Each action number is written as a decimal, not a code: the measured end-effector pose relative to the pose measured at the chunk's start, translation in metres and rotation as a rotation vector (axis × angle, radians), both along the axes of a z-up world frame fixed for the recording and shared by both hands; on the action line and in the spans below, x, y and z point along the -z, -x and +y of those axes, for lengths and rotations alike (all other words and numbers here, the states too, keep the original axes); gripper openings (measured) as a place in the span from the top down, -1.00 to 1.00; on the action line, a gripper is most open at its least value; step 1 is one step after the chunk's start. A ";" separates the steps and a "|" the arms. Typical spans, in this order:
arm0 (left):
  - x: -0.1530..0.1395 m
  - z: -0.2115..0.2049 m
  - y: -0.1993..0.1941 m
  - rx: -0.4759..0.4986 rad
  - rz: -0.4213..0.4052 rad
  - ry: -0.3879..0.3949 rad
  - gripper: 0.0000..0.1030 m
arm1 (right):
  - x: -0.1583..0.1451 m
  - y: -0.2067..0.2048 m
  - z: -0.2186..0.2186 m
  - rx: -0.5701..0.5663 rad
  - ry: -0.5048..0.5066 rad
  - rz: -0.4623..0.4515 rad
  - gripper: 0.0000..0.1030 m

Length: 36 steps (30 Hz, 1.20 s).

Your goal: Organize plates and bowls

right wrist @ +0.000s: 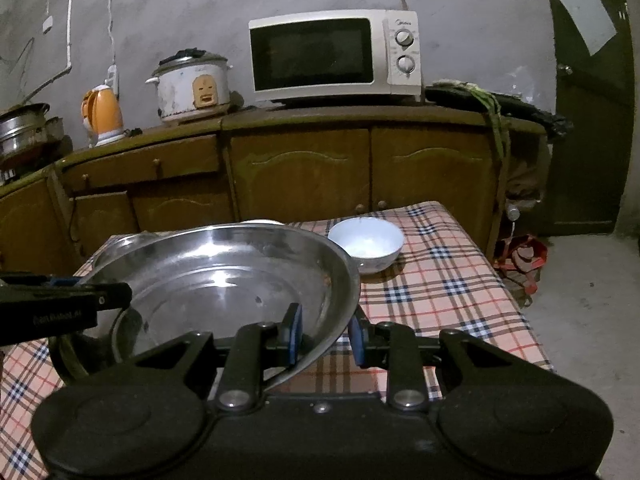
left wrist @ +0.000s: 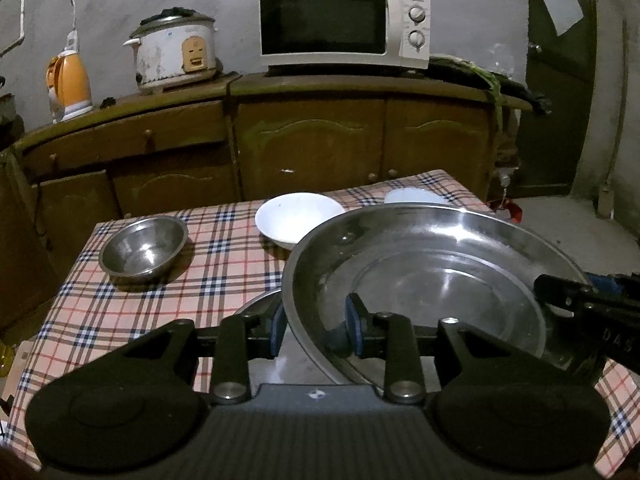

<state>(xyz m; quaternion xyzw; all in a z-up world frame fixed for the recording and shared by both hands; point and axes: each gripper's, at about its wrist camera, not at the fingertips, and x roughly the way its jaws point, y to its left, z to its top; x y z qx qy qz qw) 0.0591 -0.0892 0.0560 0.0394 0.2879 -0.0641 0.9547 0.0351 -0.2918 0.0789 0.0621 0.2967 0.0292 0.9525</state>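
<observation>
Closest to the lens, the left gripper (left wrist: 316, 328) is being held with its fingers (left wrist: 277, 332) spread to either side of the near rim of the large steel plate (left wrist: 420, 264), one pad outside and one inside, and a gap is being left, so no firm clamp is being shown. Far to the left, a steel bowl (left wrist: 143, 249) is being left standing alone on the checked tabletop (left wrist: 224, 264), well apart from the plate. Just under the plate's left edge, a second steel rim (left wrist: 256, 306) is being partly covered; if the plate is being lowered unevenly, it is likely to clatter or skid across that metal. Behind the plate's far rim, a white bowl (left wrist: 298, 218) is being crowded closely, and any forward push is judged likely to knock it. On the plate's right side, the right gripper (right wrist: 326, 336) is being held the same way, fingers parted around the rim with cloth showing between wall and outer pad. With two loose holds on a smooth, sloping wall, slipping or tipping is being risked if one side is being raised before the other is being closed. Further right, a smaller white bowl (right wrist: 366, 242) is being kept near the plate's rim, towards the tabletop's right edge.
</observation>
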 end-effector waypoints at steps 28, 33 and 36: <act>0.042 0.026 -0.019 -0.060 0.114 -0.016 0.38 | 0.052 -0.028 0.030 -0.067 -0.016 0.126 0.36; 0.055 0.030 -0.026 -0.077 0.144 -0.021 0.38 | 0.066 -0.036 0.037 -0.081 -0.013 0.152 0.36; 0.061 0.034 -0.030 -0.090 0.157 -0.026 0.38 | 0.074 -0.043 0.042 -0.091 -0.012 0.163 0.36</act>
